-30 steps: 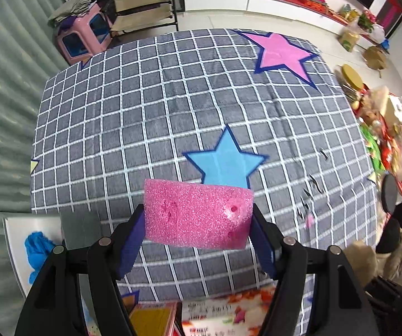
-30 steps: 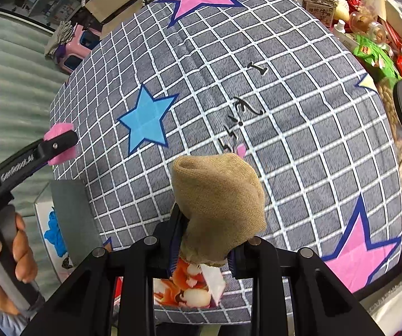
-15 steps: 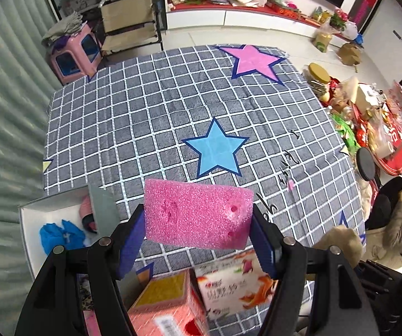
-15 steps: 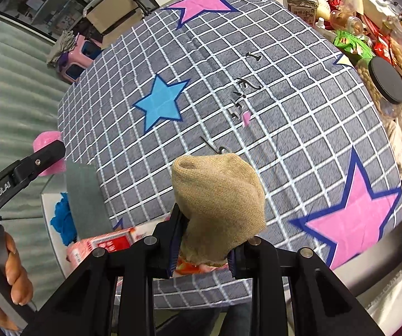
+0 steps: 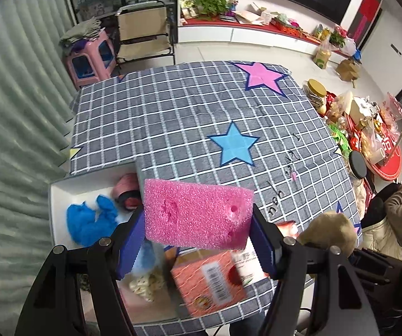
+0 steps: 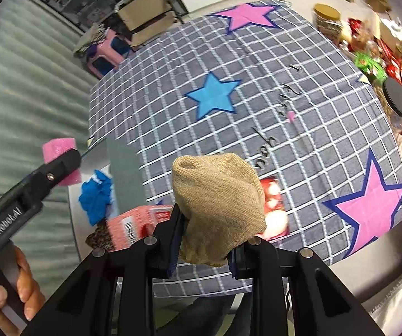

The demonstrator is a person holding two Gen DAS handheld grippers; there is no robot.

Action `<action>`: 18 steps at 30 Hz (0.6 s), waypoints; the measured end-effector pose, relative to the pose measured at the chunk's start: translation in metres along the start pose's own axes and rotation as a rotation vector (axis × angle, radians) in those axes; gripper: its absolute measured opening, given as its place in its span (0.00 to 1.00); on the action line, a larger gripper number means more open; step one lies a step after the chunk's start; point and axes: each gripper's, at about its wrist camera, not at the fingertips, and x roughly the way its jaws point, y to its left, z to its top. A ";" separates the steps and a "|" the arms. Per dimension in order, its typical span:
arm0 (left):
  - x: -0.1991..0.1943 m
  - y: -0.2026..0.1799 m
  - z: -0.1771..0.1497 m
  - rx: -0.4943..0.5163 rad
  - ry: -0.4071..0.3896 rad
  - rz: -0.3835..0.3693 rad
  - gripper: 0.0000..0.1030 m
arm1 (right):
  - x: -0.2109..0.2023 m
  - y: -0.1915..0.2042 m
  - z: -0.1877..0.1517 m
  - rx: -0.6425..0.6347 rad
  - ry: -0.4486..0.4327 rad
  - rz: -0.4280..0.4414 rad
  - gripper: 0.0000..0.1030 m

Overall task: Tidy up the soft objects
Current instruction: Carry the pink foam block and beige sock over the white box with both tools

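My left gripper [image 5: 196, 247] is shut on a pink sponge block [image 5: 196, 214] and holds it above the near edge of the table. It shows in the right wrist view [image 6: 59, 147] at the left. My right gripper [image 6: 203, 254] is shut on a rolled tan sock [image 6: 219, 204], also seen in the left wrist view [image 5: 328, 232]. A white box [image 5: 58, 196] at the table's left holds a blue cloth [image 5: 90, 222], a pink-red roll [image 5: 125, 191] and a pale patterned cloth [image 5: 145, 284].
A red carton [image 5: 206, 280] and a tissue pack [image 6: 273, 210] lie at the near edge of the checked, star-patterned tablecloth [image 5: 189, 117]. Jars and snack clutter [image 5: 363, 128] crowd a side table at the right. A folding chair [image 5: 142, 36] and pink stool [image 5: 89, 58] stand beyond.
Both grippers have risen and pulled back toward the near edge with their loads. The white box and its contents have come into fuller view on the left.
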 end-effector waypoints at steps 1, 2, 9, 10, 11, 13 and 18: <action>-0.002 0.007 -0.004 -0.008 -0.001 0.002 0.71 | -0.001 0.006 -0.001 -0.012 -0.002 0.000 0.28; -0.005 0.014 -0.009 -0.018 -0.002 0.004 0.71 | -0.001 0.014 -0.003 -0.026 -0.003 0.001 0.28; -0.013 0.063 -0.040 -0.078 0.001 0.038 0.71 | 0.003 0.068 -0.010 -0.129 0.005 0.010 0.28; -0.014 0.071 -0.045 -0.090 0.004 0.046 0.71 | 0.005 0.075 -0.010 -0.143 0.008 0.011 0.28; -0.014 0.079 -0.051 -0.102 0.008 0.053 0.71 | 0.007 0.085 -0.012 -0.165 0.014 0.012 0.28; -0.014 0.095 -0.062 -0.125 0.016 0.066 0.71 | 0.011 0.099 -0.017 -0.196 0.024 0.014 0.28; -0.010 0.126 -0.090 -0.176 0.048 0.101 0.71 | 0.026 0.130 -0.030 -0.273 0.062 0.015 0.28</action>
